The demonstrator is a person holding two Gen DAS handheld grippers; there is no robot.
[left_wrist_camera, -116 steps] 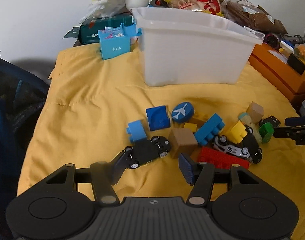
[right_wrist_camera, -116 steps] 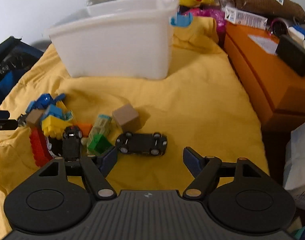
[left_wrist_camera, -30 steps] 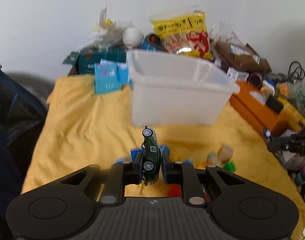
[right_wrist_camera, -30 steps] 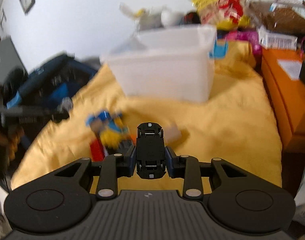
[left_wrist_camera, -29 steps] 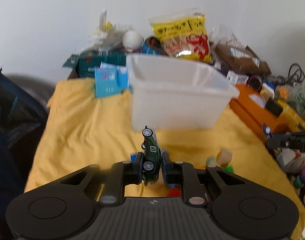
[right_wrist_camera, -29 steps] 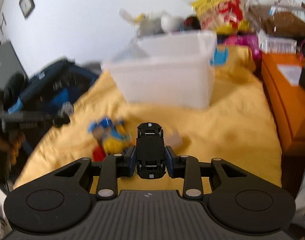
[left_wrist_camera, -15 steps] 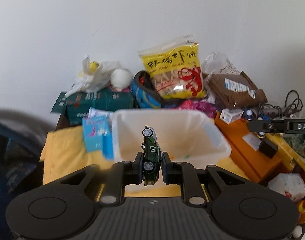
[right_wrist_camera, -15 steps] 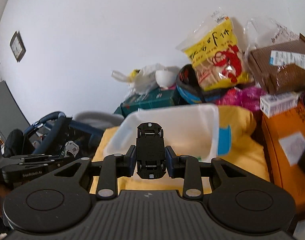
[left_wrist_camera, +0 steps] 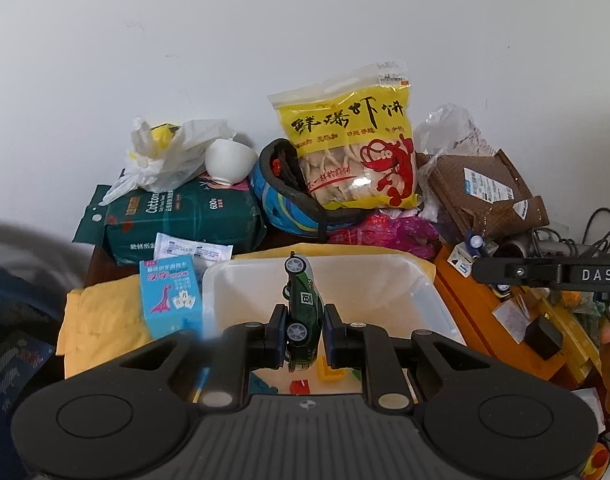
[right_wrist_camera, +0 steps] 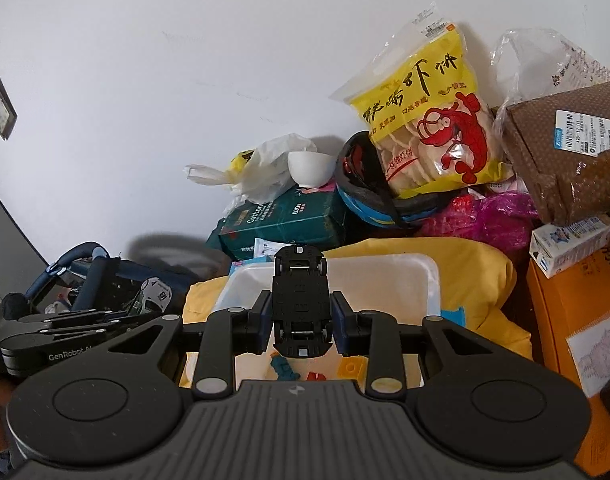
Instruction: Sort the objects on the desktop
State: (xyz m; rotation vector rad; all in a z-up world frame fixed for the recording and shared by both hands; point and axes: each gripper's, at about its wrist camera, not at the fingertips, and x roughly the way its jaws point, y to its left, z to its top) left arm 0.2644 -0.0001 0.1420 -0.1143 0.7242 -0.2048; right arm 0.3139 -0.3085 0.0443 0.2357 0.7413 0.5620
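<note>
Above the white plastic bin I have both grippers up, each gripping one toy car: the left gripper has its jaws closed narrow on a green toy car turned on its side, nose up, with the number 18 on its door, and the right gripper has its jaws clamped on a black toy car whose underside faces my camera. Both cars hang over the bin's open mouth, not touching it. On the bin floor I count four small pieces in the right wrist view: a blue figure, a red piece, a yellow brick, and in the left view a bit of green too small to name. The bin sits on a yellow cloth spread over the surface. Behind it the back of the surface is crowded against a plain white wall: a yellow bag of prawn crackers, a blue and black helmet, a dark green pack of cotton tissues, a white bowl on top of it beside a crumpled white plastic bag, a brown padded mailer and pink plastic wrap. A light blue card box with a dinosaur stands just left of the bin, and an orange box lies to the right.
</note>
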